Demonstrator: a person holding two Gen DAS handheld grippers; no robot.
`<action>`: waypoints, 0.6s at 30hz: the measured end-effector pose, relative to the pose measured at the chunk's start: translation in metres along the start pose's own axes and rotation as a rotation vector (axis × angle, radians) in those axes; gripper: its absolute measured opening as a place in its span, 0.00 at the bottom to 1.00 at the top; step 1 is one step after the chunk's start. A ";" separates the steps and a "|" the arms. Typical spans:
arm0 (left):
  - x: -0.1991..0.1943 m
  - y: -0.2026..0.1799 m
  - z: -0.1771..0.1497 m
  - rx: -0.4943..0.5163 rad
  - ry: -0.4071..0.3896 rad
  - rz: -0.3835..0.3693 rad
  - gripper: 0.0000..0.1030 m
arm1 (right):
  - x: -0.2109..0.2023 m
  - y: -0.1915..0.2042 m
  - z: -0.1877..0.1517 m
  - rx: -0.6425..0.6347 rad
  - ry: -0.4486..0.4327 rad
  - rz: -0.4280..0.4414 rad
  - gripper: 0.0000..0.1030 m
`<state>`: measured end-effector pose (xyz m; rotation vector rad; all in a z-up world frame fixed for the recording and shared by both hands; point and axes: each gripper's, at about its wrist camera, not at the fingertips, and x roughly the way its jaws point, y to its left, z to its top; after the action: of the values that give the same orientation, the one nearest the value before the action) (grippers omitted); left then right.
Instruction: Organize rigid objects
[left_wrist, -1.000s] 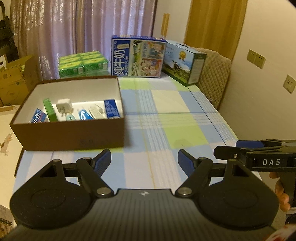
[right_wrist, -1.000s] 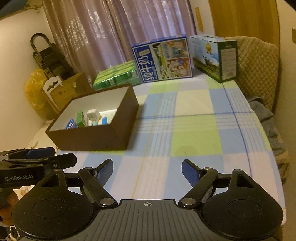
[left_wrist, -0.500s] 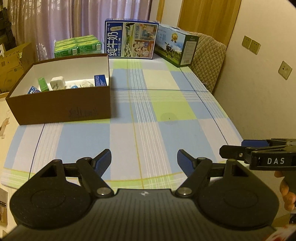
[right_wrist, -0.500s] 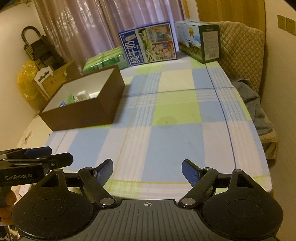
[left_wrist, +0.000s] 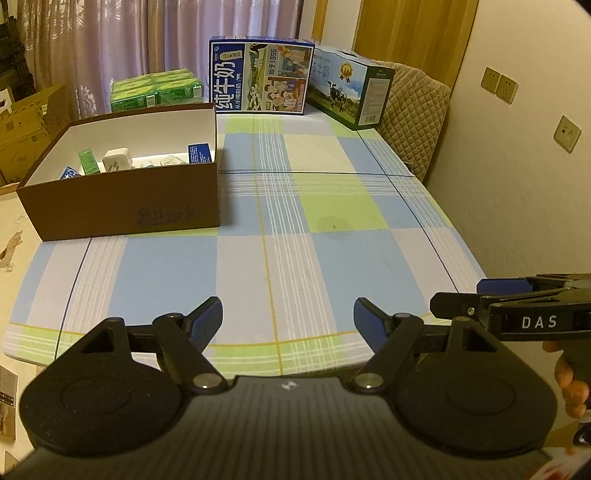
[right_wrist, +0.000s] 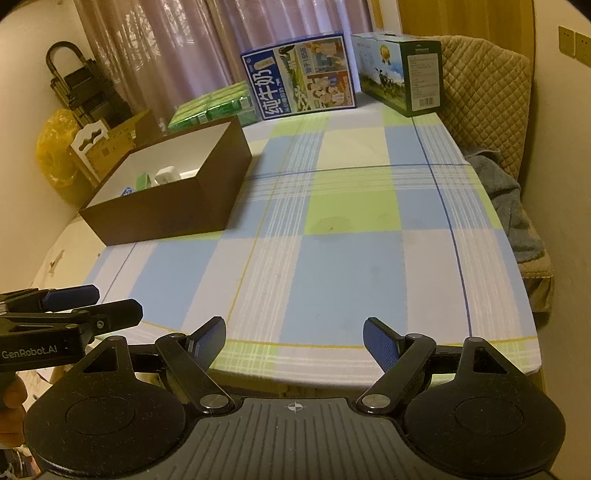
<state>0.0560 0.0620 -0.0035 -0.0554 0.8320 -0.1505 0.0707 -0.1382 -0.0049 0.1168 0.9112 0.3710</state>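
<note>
Both my grippers open, holding nothing

My left gripper (left_wrist: 288, 317) and right gripper (right_wrist: 294, 336) hang spread above the table's (left_wrist: 332, 258) near edge; the brown box (left_wrist: 122, 206) with small items (left_wrist: 116, 158) sits far left, milk cartons (left_wrist: 260, 77) behind it.

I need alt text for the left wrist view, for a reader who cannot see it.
An open brown box holding small items sits on a checked tablecloth, milk cartons behind. The open, empty left tool fills the foreground; the right tool enters from the right.
</note>
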 end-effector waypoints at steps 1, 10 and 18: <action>0.000 0.000 0.000 -0.001 0.000 0.001 0.73 | 0.000 0.000 0.000 0.001 0.001 0.001 0.76; 0.002 0.000 0.001 -0.004 0.009 0.004 0.73 | 0.003 0.000 0.001 0.005 0.010 0.001 0.76; 0.007 0.001 0.002 -0.009 0.018 0.008 0.73 | 0.008 -0.001 0.002 0.009 0.027 0.000 0.76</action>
<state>0.0622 0.0622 -0.0075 -0.0588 0.8507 -0.1401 0.0773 -0.1359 -0.0100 0.1199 0.9395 0.3688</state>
